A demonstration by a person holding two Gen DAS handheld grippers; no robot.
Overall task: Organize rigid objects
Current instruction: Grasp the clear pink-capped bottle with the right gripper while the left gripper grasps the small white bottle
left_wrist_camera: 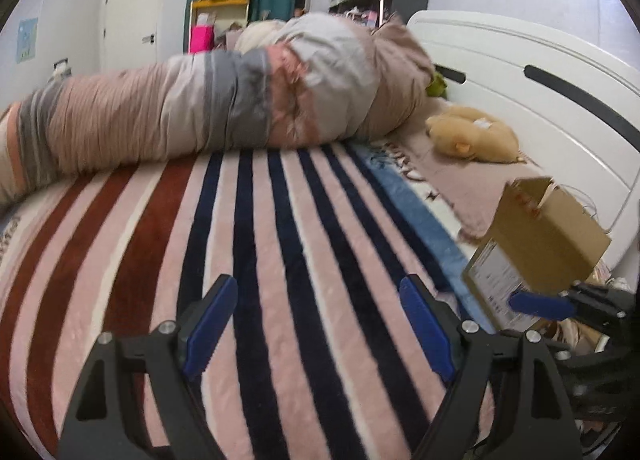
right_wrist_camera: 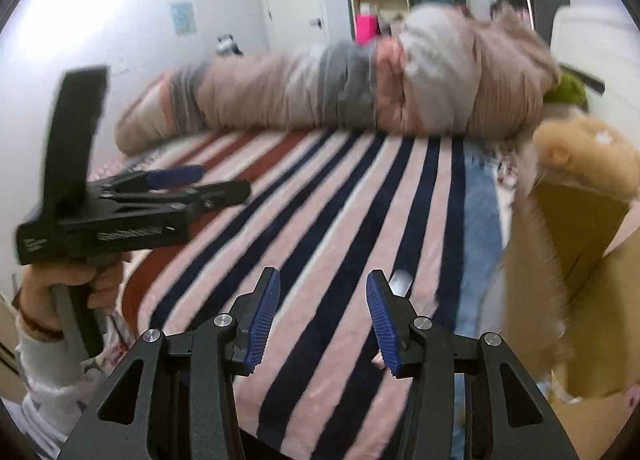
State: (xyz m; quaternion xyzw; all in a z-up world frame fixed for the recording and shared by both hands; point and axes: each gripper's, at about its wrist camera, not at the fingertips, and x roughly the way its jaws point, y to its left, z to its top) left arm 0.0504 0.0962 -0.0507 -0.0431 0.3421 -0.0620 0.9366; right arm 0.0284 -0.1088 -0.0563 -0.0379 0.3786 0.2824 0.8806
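Hovering over striped blanket (left_wrist_camera: 280,260): our left gripper (left_wrist_camera: 320,324) spread, right gripper (right_wrist_camera: 322,320) part-spread, both empty. Next we reach cardboard box (left_wrist_camera: 548,236).

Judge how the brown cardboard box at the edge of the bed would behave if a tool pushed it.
The cardboard box looks open-topped with thin walls, so it is probably light and would likely slide or tip. It leans at the edge of the striped blanket, so a push might topple it. Its walls may flex under a pinch.

Bed: covered by a striped blanket (left_wrist_camera: 280,240).
On it: rolled duvet (left_wrist_camera: 224,99) across far side; tan plush toy (left_wrist_camera: 472,135) near white headboard (left_wrist_camera: 540,99).
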